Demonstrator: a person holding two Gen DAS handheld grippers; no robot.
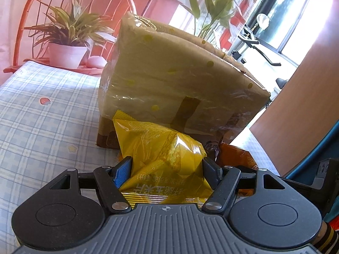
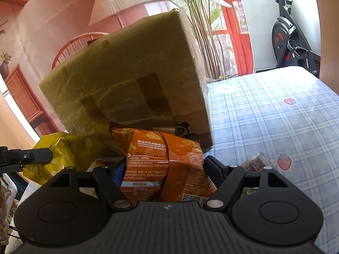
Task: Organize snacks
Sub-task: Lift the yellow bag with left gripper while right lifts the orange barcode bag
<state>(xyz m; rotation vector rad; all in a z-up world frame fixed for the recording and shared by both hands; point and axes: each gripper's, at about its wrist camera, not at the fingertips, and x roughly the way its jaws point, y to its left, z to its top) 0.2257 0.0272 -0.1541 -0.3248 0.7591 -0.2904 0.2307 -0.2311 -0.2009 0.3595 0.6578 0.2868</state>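
Snacks sit in both of our grippers, 1 bag in each. In the left wrist view, our left gripper (image 1: 166, 169) has its jaws clamped on a yellow snack bag (image 1: 161, 148); the blue pad and the black pad press on the 2 sides of the bag, and the foil is crumpled between them. The yellow bag is just in front of a big cardboard box (image 1: 180, 74), which is wrapped in clear tape and has small yellow dots on it. The box stands on the bench (image 1: 42, 116), which carries a blue checked cloth with little strawberries. A potted plant (image 1: 67, 42) stands behind the box, at the far left.

In the right wrist view, our right gripper (image 2: 164, 167) has its jaws on an orange snack bag (image 2: 165, 163). The bag fills the whole gap between the 2 pads and they touch its sides, so we read it as gripped. This bag is also just before the same box, close to its lower edge, and the yellow bag with the left gripper shows at the left side of this view. A small clear packet (image 2: 257, 162) with a dark label lies on the checked cloth just right of our right gripper. An exercise bike (image 2: 292, 40) stands behind the bench, on the far right.
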